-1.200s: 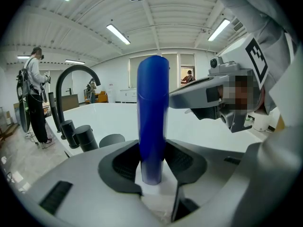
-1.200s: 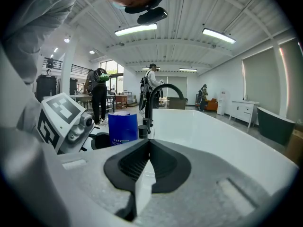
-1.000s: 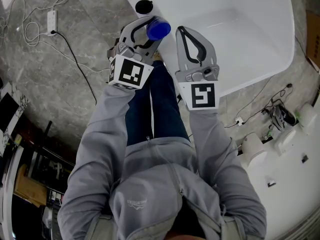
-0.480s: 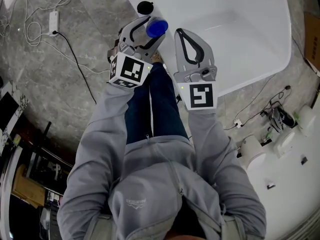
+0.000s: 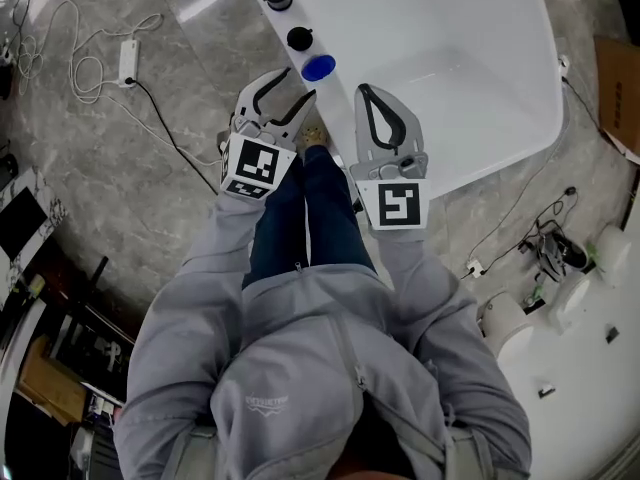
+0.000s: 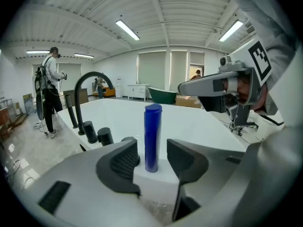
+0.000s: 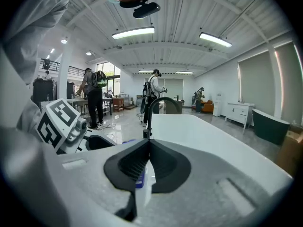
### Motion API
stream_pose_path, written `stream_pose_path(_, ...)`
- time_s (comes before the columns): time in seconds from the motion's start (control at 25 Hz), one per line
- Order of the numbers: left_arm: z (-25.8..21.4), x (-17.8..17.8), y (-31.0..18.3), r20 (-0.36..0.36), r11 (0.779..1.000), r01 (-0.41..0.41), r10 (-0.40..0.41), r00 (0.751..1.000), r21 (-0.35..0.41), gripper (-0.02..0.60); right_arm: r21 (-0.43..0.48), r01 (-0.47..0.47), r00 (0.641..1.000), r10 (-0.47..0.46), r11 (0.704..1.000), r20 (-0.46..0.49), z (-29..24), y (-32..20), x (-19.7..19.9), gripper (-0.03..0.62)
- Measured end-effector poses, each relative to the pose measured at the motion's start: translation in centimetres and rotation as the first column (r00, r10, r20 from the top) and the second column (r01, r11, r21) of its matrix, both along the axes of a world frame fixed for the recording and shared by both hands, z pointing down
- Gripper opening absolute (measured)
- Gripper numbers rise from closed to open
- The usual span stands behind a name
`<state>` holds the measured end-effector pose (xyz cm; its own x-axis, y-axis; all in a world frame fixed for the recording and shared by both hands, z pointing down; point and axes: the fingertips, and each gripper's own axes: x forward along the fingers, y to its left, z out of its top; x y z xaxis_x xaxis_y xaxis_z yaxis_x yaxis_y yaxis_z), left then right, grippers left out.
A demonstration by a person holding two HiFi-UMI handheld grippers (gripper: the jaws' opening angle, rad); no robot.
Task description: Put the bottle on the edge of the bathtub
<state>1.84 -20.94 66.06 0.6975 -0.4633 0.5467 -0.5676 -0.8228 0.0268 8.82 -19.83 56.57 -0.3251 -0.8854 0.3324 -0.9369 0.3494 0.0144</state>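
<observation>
The blue bottle (image 5: 318, 67) stands upright on the white bathtub's rim (image 5: 345, 28), by itself. My left gripper (image 5: 290, 84) is open just short of it. In the left gripper view the bottle (image 6: 152, 136) shows in the gap ahead of the fingers (image 6: 120, 162), and neither pad touches it. The left jaws have just spread wide and been closing slightly, with nothing gripped. My right gripper (image 5: 367, 92) hangs beside it over the rim, shut and empty. In the right gripper view its tips (image 7: 147, 143) meet, and part of the bottle (image 7: 138, 178) shows behind them.
Black tap knobs (image 5: 299, 38) and a curved black faucet (image 6: 90, 89) stand along the rim beyond the bottle. The tub basin (image 5: 470, 58) lies to the right. A power strip with cable (image 5: 127, 60) lies on the marble floor at left. People stand far off.
The left gripper has let go of the bottle and drawn back. The bottle now stands alone on the rim. Both grippers have lifted slightly.
</observation>
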Motion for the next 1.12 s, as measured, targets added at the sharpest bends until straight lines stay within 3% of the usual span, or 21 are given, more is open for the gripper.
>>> stream_pose_path(0.08, -1.9, -0.5, 0.2, -0.008, 1.000, 0.019, -0.019, 1.000, 0.019, 0.104, 0.018, 0.002, 1.000, -0.002, 1.000, -0.007, -1.7, 0.1, -0.2, 0.003)
stream_pose_path(0.28, -7.2, -0.6, 0.4, -0.055, 0.997, 0.053, -0.050, 0.997, 0.053, 0.019, 0.062, -0.003, 1.000, 0.003, 0.998, -0.010, -6.0, 0.2, -0.6, 0.003)
stream_pose_path(0.64, -17.8, -1.5, 0.6, -0.185, 0.982, 0.154, -0.131, 0.974, 0.113, 0.006, 0.119, 0.011, 1.000, -0.010, 0.993, -0.008, -13.3, 0.5, -1.4, 0.003)
stream_pose_path(1.12, -30.6, -4.9, 0.7, -0.331, 0.925, 0.324, -0.248, 0.911, 0.198, 0.006, 0.208, 0.041, 0.999, -0.046, 0.977, 0.021, -23.1, 0.7, -3.4, 0.003)
